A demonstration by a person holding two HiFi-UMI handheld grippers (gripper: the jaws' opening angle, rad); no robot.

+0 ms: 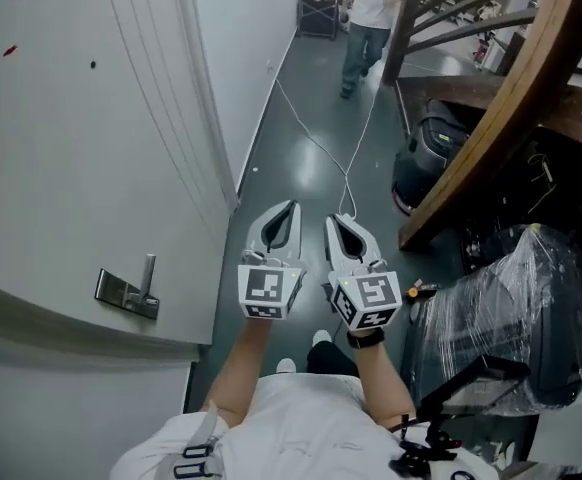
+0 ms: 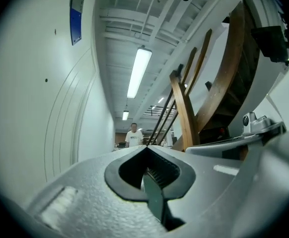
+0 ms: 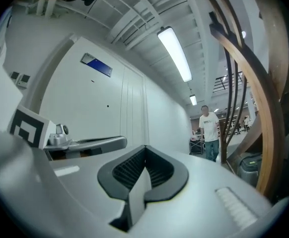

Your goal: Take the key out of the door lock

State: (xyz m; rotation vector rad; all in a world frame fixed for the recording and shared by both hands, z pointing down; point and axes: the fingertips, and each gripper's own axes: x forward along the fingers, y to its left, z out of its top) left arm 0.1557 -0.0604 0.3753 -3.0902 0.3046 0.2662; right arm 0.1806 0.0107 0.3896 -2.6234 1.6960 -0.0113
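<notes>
Both tongs are shut tight and hold nothing. The left tongs [image 1: 289,208] and the right tongs [image 1: 337,220] sit side by side in front of the person. Both point to 12 o'clock, down the long hall. In each tongs' own view the two jaws meet at the tip, with only air past them.

The door [image 1: 61,148] is the big white thing on the left. Its handle [image 1: 131,290] sits on a small metal plate at about 8 o'clock from the tips of the left tongs, well apart from them. In the head view the handle's bar points up toward 12 o'clock. The key should be by that plate, but it is too small to see, so I cannot tell where it sticks out.

The left tongs are nearer to the handle than the right tongs. I think the tongs need to turn from 12 o'clock round toward 9 o'clock to face the door. They also need to open before they can pinch the key.
</notes>
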